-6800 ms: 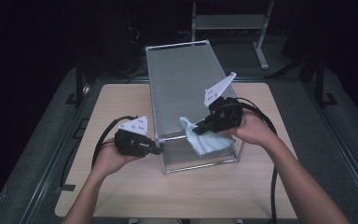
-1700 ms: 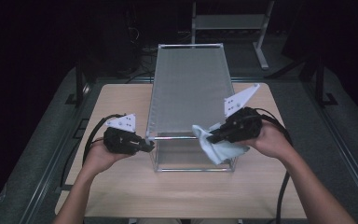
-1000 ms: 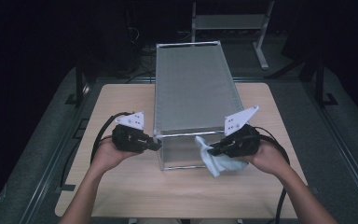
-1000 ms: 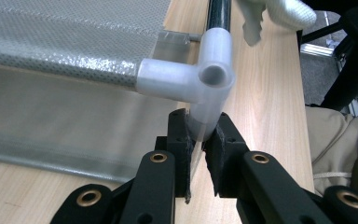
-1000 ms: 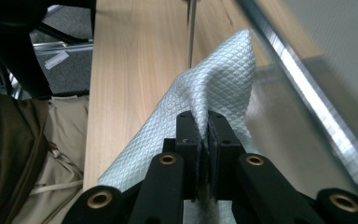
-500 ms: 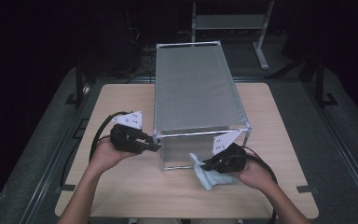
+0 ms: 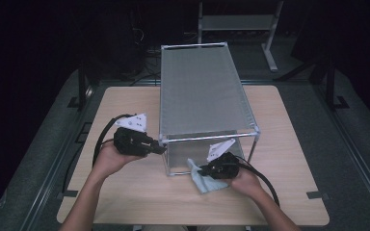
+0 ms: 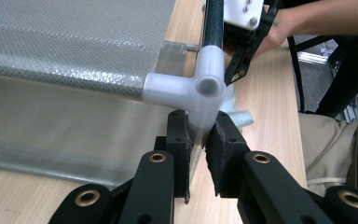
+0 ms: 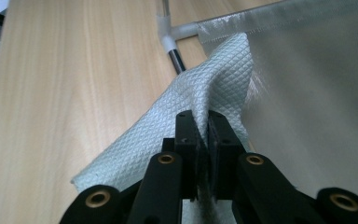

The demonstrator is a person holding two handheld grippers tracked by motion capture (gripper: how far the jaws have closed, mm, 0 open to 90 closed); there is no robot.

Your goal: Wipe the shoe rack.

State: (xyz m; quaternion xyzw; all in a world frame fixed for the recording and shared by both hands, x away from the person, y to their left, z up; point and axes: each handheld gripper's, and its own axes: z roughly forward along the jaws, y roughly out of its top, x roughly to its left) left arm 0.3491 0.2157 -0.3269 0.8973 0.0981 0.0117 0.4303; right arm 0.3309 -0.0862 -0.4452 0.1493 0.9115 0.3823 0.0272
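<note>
Left tool (image 8: 199,140) pinches the post just under the white corner joint (image 8: 200,88) of the mesh-topped frame (image 7: 200,91); its jaws have just been closing on that post. Right tool (image 9: 203,135) is pressed together on a pale quilted cloth (image 9: 200,98), low against the frame's near clear panel, with the cloth trailing from the frame's foot onto the wooden worktop (image 7: 125,192).

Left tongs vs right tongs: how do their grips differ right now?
The left tongs clamp the rigid white corner joint of the mesh box, up at its top edge. The right tongs pinch a soft quilted cloth, low by the table. Both are shut on something.
</note>
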